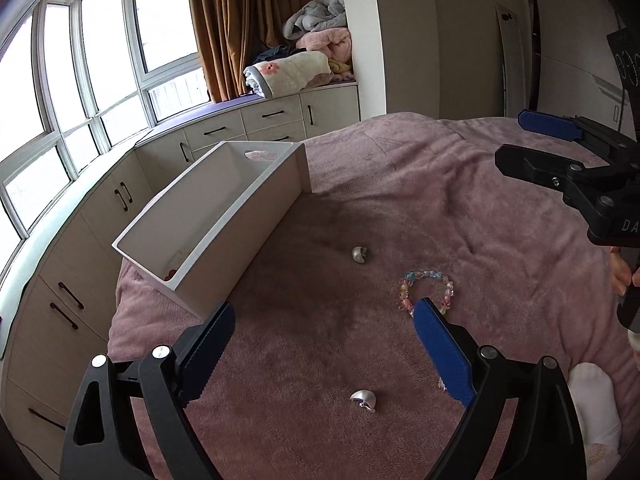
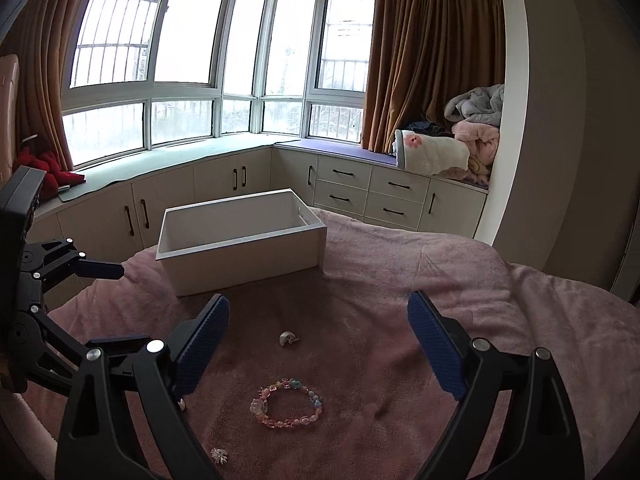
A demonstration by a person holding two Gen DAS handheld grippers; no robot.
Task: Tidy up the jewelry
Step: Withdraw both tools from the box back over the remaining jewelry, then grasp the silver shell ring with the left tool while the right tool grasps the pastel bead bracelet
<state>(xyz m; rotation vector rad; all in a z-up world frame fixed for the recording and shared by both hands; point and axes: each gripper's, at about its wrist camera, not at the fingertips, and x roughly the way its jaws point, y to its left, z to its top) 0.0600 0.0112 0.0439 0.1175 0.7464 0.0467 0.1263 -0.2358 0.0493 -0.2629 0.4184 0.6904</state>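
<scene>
Pastel beaded bracelet (image 2: 286, 403) lies in a ring on pink blanket (image 2: 400, 280); both grippers' fingers (image 1: 440, 354) spread wide, empty.

Daylight fills a curved bay window (image 2: 192, 60) with brown curtains (image 2: 432, 56) above cream cabinets (image 2: 360, 188).

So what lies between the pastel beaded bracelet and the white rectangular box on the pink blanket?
In the right wrist view, one small silver shell-shaped piece sits between the pastel beaded bracelet and the white rectangular box; otherwise only bare pink blanket.
</scene>
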